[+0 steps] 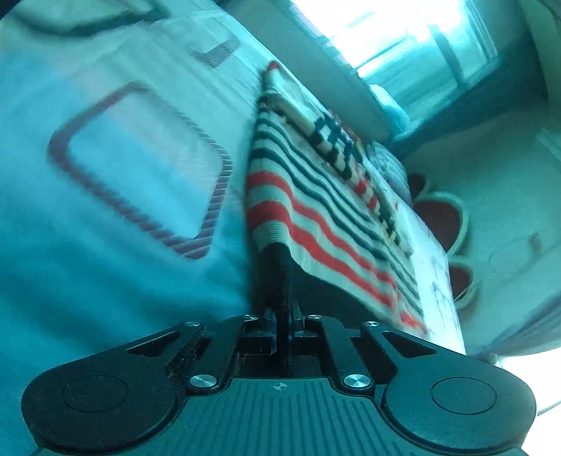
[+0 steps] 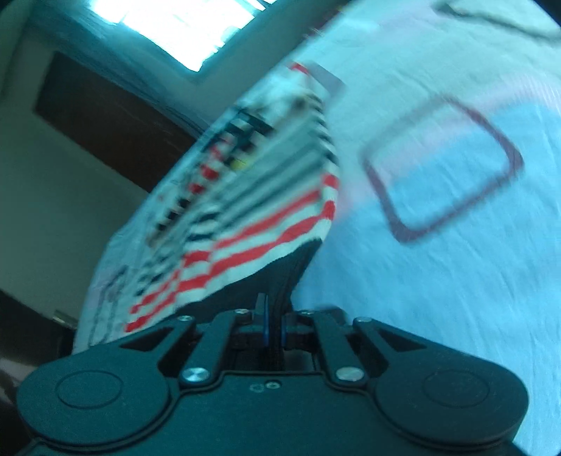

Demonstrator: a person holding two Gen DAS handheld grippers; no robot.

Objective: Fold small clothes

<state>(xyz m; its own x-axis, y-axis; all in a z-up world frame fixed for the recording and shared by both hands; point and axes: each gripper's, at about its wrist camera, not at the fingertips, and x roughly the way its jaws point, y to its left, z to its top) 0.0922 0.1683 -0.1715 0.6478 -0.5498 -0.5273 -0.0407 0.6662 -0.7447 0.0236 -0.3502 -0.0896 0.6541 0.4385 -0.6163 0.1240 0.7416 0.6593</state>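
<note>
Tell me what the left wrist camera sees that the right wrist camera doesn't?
Only the left view shows red slippers on the floor beside the bed. Only the right view shows a dark wooden panel on the wall. Both show the striped garment pinched in closed jaws, the bedsheet printed with red squares, and a bright window.

Bright window (image 1: 403,31) overexposed; pale wall (image 2: 45,196); dark wooden panel (image 2: 105,119); white bedsheet (image 1: 105,280) with maroon squares.
</note>
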